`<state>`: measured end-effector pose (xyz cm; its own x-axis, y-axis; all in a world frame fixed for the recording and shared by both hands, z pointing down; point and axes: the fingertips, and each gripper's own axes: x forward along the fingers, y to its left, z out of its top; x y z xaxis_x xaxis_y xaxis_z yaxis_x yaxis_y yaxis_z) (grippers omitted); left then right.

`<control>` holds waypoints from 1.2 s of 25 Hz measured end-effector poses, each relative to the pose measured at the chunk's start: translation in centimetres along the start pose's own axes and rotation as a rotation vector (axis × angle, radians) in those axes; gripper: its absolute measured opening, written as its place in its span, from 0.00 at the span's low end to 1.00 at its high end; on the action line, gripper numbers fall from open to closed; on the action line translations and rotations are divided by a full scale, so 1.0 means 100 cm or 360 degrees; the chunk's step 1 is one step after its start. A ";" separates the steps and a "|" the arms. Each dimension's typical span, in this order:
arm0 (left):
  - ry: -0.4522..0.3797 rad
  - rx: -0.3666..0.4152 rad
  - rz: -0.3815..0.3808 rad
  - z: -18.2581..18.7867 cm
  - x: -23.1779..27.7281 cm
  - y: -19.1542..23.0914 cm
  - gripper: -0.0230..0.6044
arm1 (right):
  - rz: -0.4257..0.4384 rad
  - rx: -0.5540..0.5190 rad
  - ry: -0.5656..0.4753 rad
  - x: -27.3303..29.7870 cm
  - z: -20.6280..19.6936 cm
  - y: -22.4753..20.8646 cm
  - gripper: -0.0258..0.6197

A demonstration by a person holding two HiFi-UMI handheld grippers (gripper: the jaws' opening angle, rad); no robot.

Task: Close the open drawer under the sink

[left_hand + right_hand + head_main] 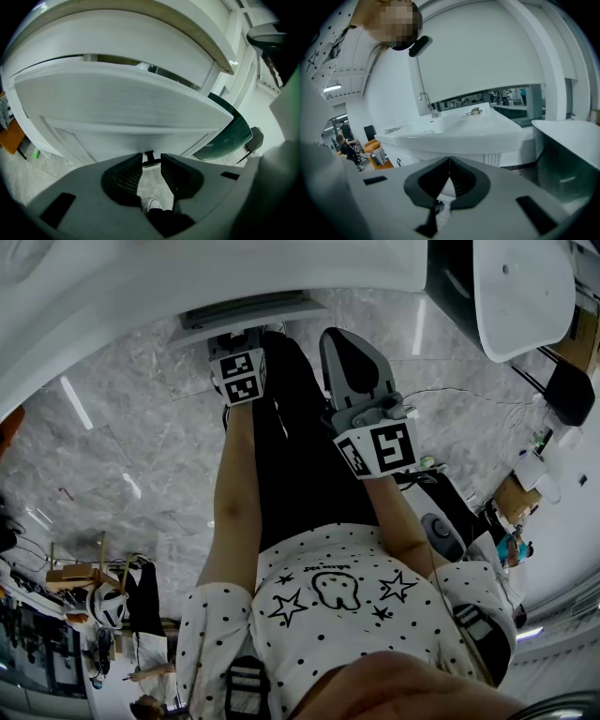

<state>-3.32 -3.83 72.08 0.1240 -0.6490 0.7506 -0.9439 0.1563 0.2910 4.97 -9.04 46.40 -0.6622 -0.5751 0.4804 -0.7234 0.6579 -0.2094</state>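
Left gripper (240,341) is sitting at the front of the drawer (126,103), directly under the sink (187,268). Its jaws are gapped narrowly and look to be pinching the small dark handle (149,157) at the very tips. The drawer is standing open, with a gap showing along its top edge. Right gripper (450,160) is hanging raised to the side, jaws pressed together on nothing.

Risks:
- A tips-only hold is likely slipping off the handle if the push is going off-axis.
- A one-point shove is possibly racking the drawer, so it's jamming before seating.
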 end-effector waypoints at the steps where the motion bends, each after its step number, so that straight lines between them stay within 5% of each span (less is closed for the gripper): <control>1: -0.0002 -0.0001 0.0000 0.001 0.000 0.000 0.23 | 0.0001 0.0002 0.0000 0.000 0.000 0.000 0.06; 30: -0.0069 -0.0004 0.0019 0.038 0.012 0.021 0.23 | -0.0040 0.0045 0.0030 0.008 -0.003 -0.004 0.06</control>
<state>-6.34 -7.08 71.35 0.0991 -0.6789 0.7275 -0.9445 0.1660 0.2836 4.79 -9.57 47.10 -0.6400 -0.5820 0.5016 -0.7452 0.6291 -0.2209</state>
